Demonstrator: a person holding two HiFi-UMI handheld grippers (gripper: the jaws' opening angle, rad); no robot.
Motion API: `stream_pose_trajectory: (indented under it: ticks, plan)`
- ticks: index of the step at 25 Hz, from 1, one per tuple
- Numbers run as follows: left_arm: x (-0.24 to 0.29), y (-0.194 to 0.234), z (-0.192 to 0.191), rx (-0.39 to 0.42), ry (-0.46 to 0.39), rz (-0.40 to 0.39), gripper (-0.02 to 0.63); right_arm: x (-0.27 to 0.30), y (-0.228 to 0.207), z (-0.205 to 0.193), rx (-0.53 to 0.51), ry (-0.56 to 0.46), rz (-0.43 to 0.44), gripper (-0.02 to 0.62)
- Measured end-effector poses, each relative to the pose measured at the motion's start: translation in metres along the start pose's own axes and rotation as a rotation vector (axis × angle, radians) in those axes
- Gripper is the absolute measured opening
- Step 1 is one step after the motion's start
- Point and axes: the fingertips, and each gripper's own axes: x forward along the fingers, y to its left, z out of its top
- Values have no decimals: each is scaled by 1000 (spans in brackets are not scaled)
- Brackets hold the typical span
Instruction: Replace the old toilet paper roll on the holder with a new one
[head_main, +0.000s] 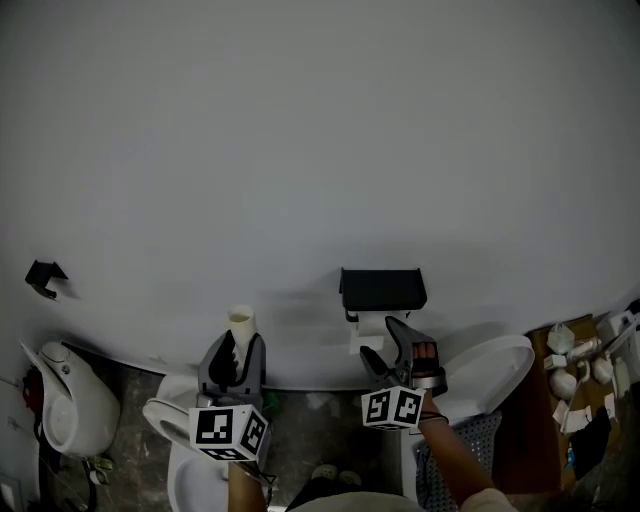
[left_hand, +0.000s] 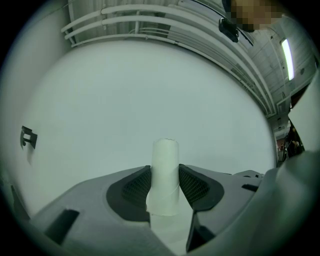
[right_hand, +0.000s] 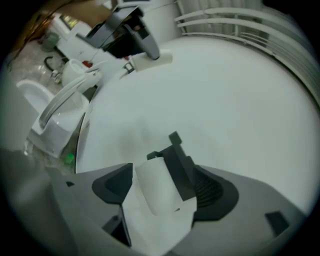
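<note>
My left gripper (head_main: 238, 347) is shut on a pale, bare cardboard tube (head_main: 240, 322) that stands upright between its pads, close to the white wall. In the left gripper view the tube (left_hand: 165, 160) rises above the jaws of the left gripper (left_hand: 165, 184). A black paper holder (head_main: 382, 288) hangs on the wall with a white paper roll (head_main: 368, 326) under its cover. My right gripper (head_main: 385, 346) is just below it and open. In the right gripper view the roll (right_hand: 152, 187) and the holder (right_hand: 177, 157) sit between the wide jaws of the right gripper (right_hand: 165, 176), whose pads are not pressing on them.
A white toilet (head_main: 492, 372) with its lid raised stands at the right, also in the right gripper view (right_hand: 60, 115). Another white fixture (head_main: 70, 402) is at the left. A small black hook (head_main: 45, 275) is on the wall. Several small items (head_main: 580, 365) clutter the far right.
</note>
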Motion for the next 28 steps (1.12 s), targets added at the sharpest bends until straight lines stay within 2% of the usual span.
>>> stream_pose_trajectory:
  ticks: [5, 10, 15, 18, 22, 28]
  plan:
    - [15, -27, 7, 5, -8, -45, 178, -38, -60, 4, 329, -54, -128, 251]
    - [25, -46, 17, -4, -28, -70, 178, -65, -105, -3, 561, -100, -242, 187]
    - [29, -63, 27, 30, -46, -76, 178, -85, -127, -26, 796, -144, -342, 118]
    - [27, -70, 31, 27, -62, -80, 178, -94, -135, -37, 874, -152, -397, 80]
    - [26, -75, 33, 20, -68, -82, 178, -100, -139, -42, 943, -156, -423, 54]
    - [26, -76, 33, 20, -69, -78, 178, -101, -140, -40, 935, -144, -420, 41]
